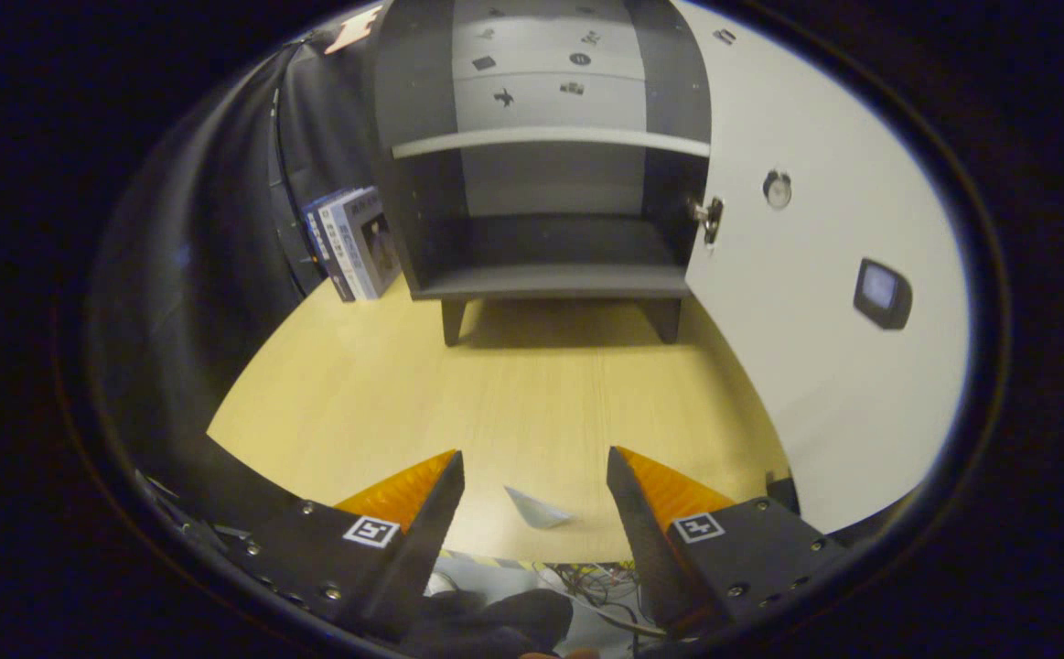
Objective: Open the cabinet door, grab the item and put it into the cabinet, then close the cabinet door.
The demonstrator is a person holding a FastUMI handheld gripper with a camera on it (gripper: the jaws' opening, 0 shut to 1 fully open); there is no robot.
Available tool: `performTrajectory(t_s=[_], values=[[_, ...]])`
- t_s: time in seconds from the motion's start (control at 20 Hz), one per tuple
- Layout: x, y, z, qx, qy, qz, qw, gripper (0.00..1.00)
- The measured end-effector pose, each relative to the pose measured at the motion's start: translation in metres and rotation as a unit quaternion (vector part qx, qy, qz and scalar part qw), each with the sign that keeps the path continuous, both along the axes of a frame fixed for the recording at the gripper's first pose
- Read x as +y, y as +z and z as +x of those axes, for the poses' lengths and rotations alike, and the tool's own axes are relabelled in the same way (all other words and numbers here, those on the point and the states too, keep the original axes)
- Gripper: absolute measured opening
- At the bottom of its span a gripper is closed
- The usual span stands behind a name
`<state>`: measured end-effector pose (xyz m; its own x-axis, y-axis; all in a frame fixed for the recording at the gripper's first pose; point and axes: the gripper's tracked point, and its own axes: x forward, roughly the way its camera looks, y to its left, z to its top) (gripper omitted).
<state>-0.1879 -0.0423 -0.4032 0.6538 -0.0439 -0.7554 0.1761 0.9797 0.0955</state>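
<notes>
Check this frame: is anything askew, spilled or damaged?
Nothing stands out. The cabinet door is swung open, shelves bare, a small white folded item lies on the table between the open gripper fingers.

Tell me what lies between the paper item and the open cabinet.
Only bare wooden table separates the white folded paper item, lying between the open hand-held gripper fingers, from the cabinet.

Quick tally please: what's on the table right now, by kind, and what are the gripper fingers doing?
Cabinet, door swung open: 1
Books standing beside the cabinet: about 3, spines hard to separate
Small white folded item between the fingers: 1
Gripper, fingers spread apart, touching nothing: 1
Total: about 6
</notes>
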Motion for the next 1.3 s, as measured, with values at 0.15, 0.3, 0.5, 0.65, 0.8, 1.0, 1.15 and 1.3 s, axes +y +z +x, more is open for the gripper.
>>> performTrajectory(t_s=[0.15, 0.3, 0.5, 0.65, 0.8, 1.0, 1.15, 1.3], values=[[0.003, -0.041, -0.007, 0.041, -0.020, 0.009, 0.999, 0.93], [0.004, -0.071, -0.014, 0.075, -0.031, 0.012, 0.997, 0.93], [0.003, -0.088, -0.011, 0.096, -0.052, 0.008, 0.994, 0.92], [0.007, -0.096, -0.011, 0.111, -0.056, 0.013, 0.992, 0.66], [0.009, -0.099, -0.007, 0.109, -0.050, 0.011, 0.993, 0.44], [0.010, -0.094, -0.003, 0.102, -0.040, 0.015, 0.994, 0.44], [0.004, -0.077, 0.004, 0.088, -0.037, 0.010, 0.995, 0.44], [0.000, -0.047, 0.019, 0.069, -0.041, 0.020, 0.997, 0.44]])
